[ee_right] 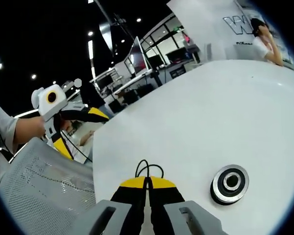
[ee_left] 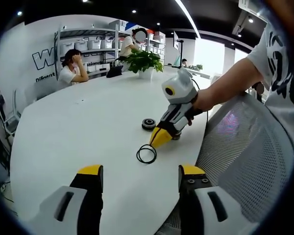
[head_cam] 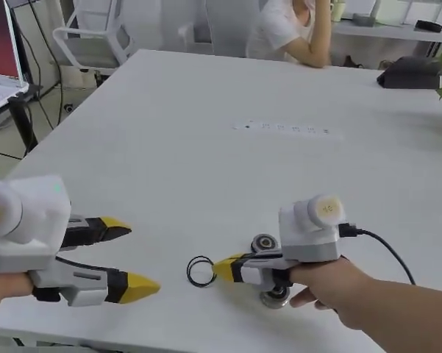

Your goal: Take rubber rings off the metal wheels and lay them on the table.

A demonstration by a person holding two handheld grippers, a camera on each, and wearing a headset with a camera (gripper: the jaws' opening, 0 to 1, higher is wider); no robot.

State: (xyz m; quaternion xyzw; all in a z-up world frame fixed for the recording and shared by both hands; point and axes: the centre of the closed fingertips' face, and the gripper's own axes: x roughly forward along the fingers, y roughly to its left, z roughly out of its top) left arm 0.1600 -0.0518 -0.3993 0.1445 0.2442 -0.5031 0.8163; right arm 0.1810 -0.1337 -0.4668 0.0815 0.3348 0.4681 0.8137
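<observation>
1. Rings (head_cam: 200, 271) (ee_left: 147, 153) (ee_right: 149, 169), apparently 2 thin black loops overlapping, are lying flat on the white table (head_cam: 206, 147) near its front edge.
2. The right gripper (head_cam: 219, 268) (ee_left: 156, 141) (ee_right: 147, 182) is pointing at them with its yellow tips pressed together, no gap showing. The tips are meeting the rings' near edge. I cannot tell whether they are pinching the rubber or only touching it.
3. A hand (head_cam: 331, 287) is gripping the right gripper from behind, and a black cable is trailing off to the right.
4. A wheel (head_cam: 265, 243) (ee_left: 148, 124) (ee_right: 229, 183) is lying flat just beside the right gripper, on its far side, apart from the rings. Its rim is looking dark around a bright hub.
5. The other wheel (head_cam: 274, 296) is sitting on the near side, partly hidden under the right gripper and the hand.
6. The left gripper (head_cam: 141, 257) (ee_left: 141, 171) is hovering to the left of the rings, well apart from them. Its jaws are standing wide with nothing between them.
7. A person is sitting at the table's far end.
</observation>
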